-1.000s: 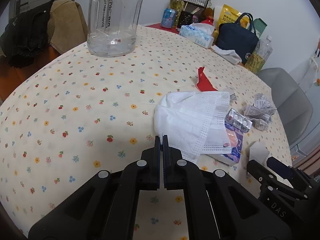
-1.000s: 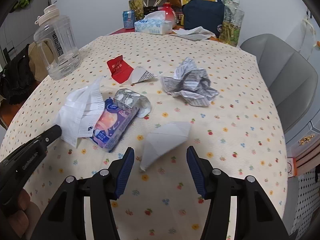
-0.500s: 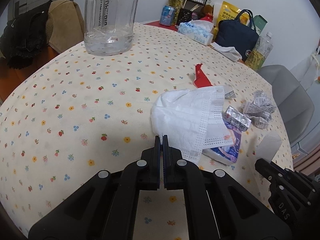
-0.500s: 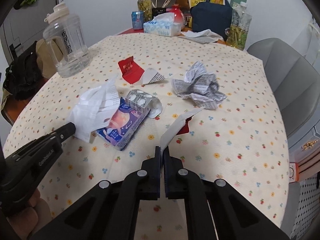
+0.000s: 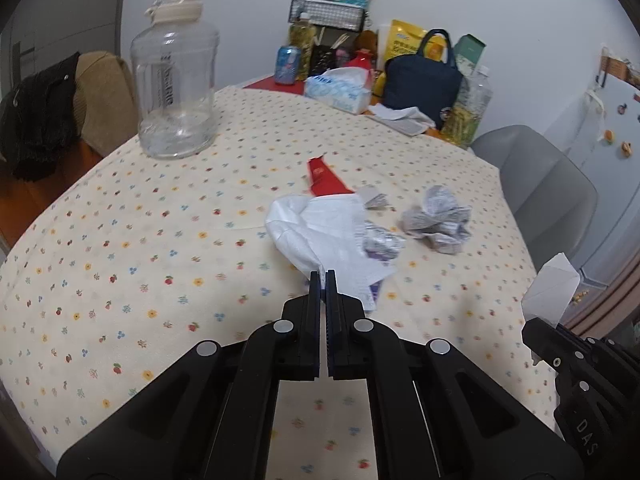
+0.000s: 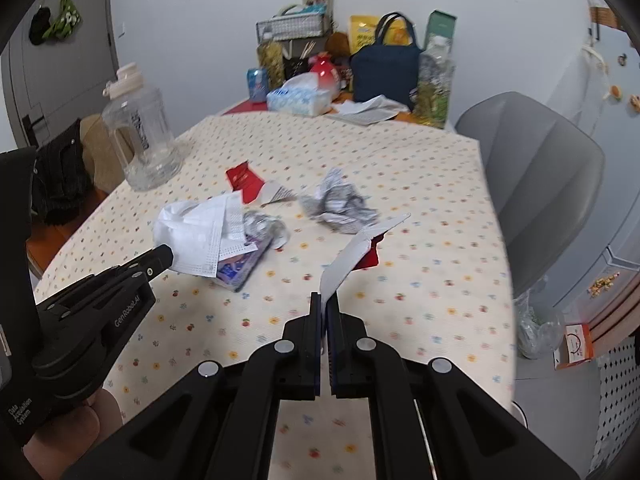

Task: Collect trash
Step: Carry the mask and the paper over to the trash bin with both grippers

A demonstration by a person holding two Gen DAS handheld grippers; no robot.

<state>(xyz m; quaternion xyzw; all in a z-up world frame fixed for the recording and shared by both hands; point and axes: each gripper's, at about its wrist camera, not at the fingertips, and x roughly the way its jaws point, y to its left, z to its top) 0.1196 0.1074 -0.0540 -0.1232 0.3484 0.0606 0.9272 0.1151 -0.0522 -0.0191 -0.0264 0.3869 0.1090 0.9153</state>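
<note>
Right hand-held gripper (image 6: 324, 300) is clamped on a folded white wrapper (image 6: 352, 250), lifted off the worktop (image 6: 420, 280). Left hand-held gripper (image 5: 323, 278) is pinched on the white face mask (image 5: 316, 228). Crumpled paper (image 6: 340, 202) lies ahead of the right one.

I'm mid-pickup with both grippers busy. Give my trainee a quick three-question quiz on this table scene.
1. True or false: the right gripper holds the crumpled printed paper.
2. What lies partly under the face mask? A) purple tissue pack B) soda can C) water jug
3. Fill in: the left gripper is shut on the white ____.
Key: 1 false, it pinches a folded white wrapper held above the tablecloth; 2 A; 3 face mask.
</note>
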